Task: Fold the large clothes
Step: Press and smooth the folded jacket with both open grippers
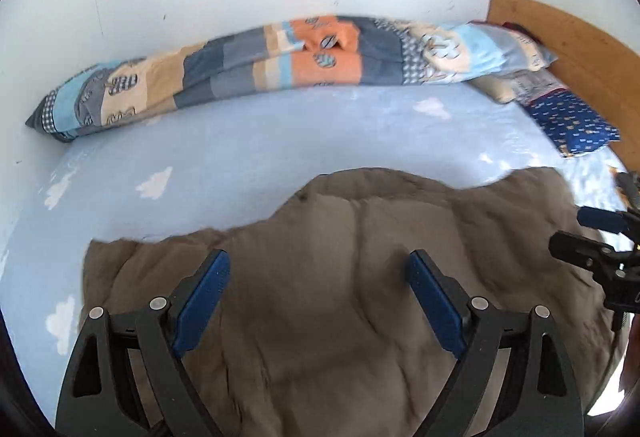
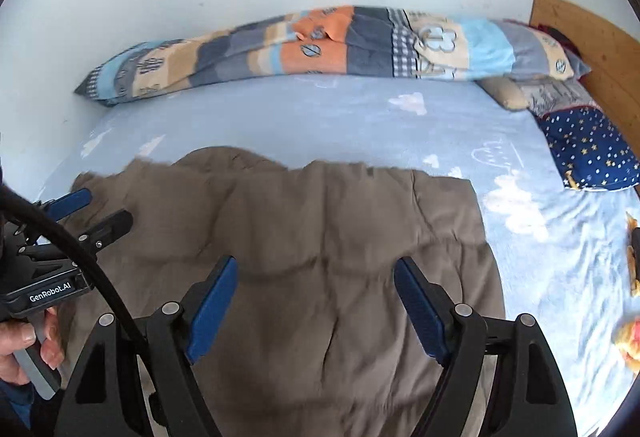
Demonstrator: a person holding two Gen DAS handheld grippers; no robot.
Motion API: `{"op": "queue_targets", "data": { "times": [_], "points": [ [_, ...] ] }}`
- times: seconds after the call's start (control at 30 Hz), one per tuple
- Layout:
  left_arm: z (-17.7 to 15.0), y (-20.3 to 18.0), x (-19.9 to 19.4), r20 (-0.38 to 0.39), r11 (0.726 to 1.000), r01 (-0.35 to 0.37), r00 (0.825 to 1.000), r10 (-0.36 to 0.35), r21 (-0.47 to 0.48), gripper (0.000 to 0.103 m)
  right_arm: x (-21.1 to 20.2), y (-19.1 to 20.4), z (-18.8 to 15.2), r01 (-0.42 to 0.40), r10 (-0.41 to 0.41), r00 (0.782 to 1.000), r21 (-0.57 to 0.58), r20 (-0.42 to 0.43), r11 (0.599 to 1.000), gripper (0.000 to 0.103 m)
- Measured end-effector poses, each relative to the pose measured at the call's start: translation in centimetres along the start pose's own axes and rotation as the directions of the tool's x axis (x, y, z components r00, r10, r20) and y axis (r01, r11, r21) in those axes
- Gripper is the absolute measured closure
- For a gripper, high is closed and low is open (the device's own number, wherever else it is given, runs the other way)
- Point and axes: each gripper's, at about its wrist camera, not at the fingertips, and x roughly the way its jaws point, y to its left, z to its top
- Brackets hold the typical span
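**Black claws with blue pads**

The left claw (image 1: pixel 319 267) has a black frame with triangular cut-outs, round silver screws at the joints, and long blue ribbed pads (image 1: pixel 202 301) inside each finger. The right claw (image 2: pixel 315 271) is built the same. The other view shows white lettering "GenRobot.AI" on its black body, a thick black cable (image 2: pixel 86 261), and a grey handle in the hand (image 2: pixel 24 351).

the brown garment (image 2: pixel 288 237) is looking like soft matt cloth, quilted and creased. the bed sheet (image 1: pixel 248 157) is showing as fuzzy pale-blue fabric. the headboard (image 2: pixel 600 41) is appearing as bare matt wood. the left claw (image 1: pixel 319 277) is showing matt black plastic arms, ribbed blue pads (image 1: pixel 204 301) and shiny metal pins.
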Motion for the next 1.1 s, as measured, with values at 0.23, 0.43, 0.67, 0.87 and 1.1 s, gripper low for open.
{"op": "queue_targets", "data": {
  "times": [0.23,0.43,0.67,0.87,1.1],
  "points": [
    [-0.6,1.9,5.5,-0.112,0.996,0.054,0.992,-0.062,-0.074,0.010,7.4,-0.9,0.6,-0.010,0.017,0.990,0.052,-0.140,0.999,0.015],
    [-1.3,2.5,7.1,-0.134,0.991,0.078,0.987,-0.092,-0.109,0.007,9.3,-0.2,0.1,0.031,-0.028,0.982,0.014,-0.187,0.999,0.009],
    [-1.6,2.9,2.8,-0.063,0.988,0.084,0.994,-0.092,-0.126,0.008,7.9,0.3,-0.2,0.063,-0.067,0.987,-0.033,-0.144,0.997,0.012],
    [-3.4,2.6,-3.8,-0.007,0.991,0.088,0.996,-0.089,-0.103,0.008,2.1,1.8,-1.4,0.079,-0.083,0.995,-0.072,-0.050,0.994,0.012],
    [-9.2,1.9,-9.0,-0.031,0.994,0.078,0.996,-0.081,-0.083,0.008,-2.9,4.3,-5.0,0.062,-0.063,0.998,-0.116,-0.010,0.991,0.012]
  ]
}}
